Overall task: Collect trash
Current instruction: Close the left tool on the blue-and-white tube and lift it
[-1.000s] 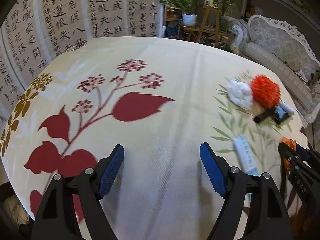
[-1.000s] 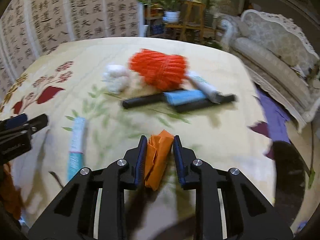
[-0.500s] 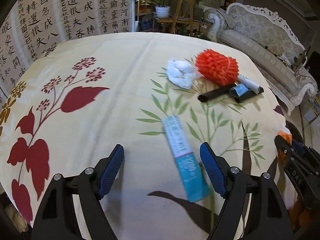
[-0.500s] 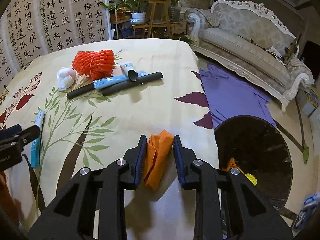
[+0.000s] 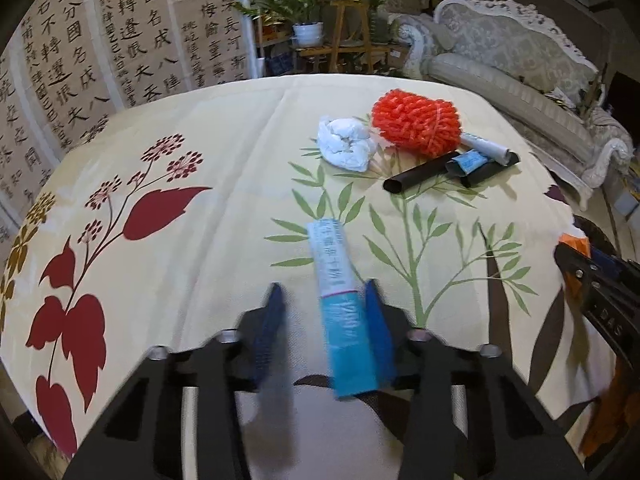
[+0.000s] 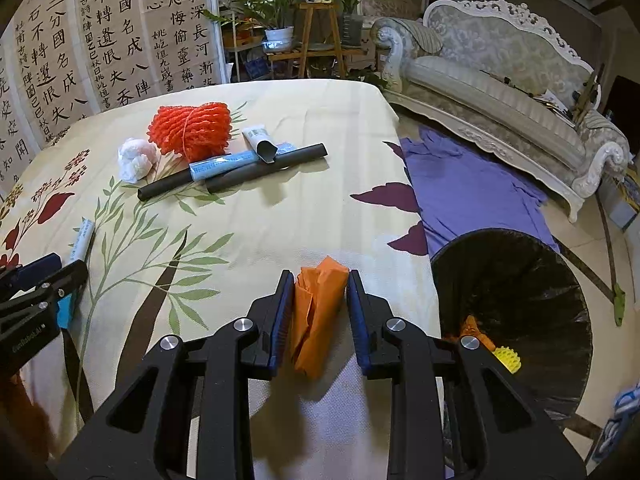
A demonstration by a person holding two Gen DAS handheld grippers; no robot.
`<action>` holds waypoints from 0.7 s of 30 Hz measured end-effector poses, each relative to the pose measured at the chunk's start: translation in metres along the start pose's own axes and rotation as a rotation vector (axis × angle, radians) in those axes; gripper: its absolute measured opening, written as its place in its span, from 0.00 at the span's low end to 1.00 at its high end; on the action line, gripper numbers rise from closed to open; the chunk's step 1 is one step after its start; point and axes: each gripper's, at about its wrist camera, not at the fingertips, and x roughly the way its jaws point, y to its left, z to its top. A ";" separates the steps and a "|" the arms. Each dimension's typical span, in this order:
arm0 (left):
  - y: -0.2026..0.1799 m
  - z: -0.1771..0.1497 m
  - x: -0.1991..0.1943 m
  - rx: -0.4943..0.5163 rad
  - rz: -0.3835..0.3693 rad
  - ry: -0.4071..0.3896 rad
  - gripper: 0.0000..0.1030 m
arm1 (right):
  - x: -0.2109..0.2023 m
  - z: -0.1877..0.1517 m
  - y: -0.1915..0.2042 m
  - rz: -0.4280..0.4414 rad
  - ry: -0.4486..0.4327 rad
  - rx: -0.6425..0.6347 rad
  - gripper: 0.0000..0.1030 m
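Two black tubes [image 6: 268, 168], one orange wad [image 6: 318, 312], one bin [image 6: 516, 320]

Floral-cloth table [image 5: 224, 168]: red mesh ball [image 5: 414, 126], white wad [image 5: 346, 144], 2 black tubes [image 6: 224, 178], blue-white packet [image 5: 340, 292].

Left claw [image 5: 322, 316] has just been closing, right claw [image 6: 318, 304] stays clamped, both angled downward.

We count two black tubes [image 6: 172, 185], three blue-and-white packets [image 5: 344, 308], one orange net ball [image 6: 192, 130], one white wad [image 6: 135, 159], one orange wrapper [image 6: 316, 312].
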 end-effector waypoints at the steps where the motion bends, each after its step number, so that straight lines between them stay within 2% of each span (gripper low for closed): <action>1: 0.000 0.000 -0.001 0.000 -0.008 -0.001 0.23 | 0.000 0.000 0.001 -0.002 0.000 -0.002 0.26; 2: 0.001 0.000 -0.001 0.003 -0.011 -0.002 0.20 | 0.000 0.000 0.001 -0.004 0.000 -0.003 0.26; 8: 0.004 -0.001 0.000 0.032 -0.024 -0.021 0.16 | -0.001 0.000 0.002 -0.008 -0.002 -0.010 0.25; 14: 0.006 0.000 -0.001 0.010 -0.049 -0.025 0.13 | -0.007 -0.003 0.003 -0.012 -0.010 -0.005 0.24; 21: -0.004 0.000 -0.009 0.016 -0.085 -0.050 0.13 | -0.021 -0.012 0.001 -0.025 -0.032 0.013 0.24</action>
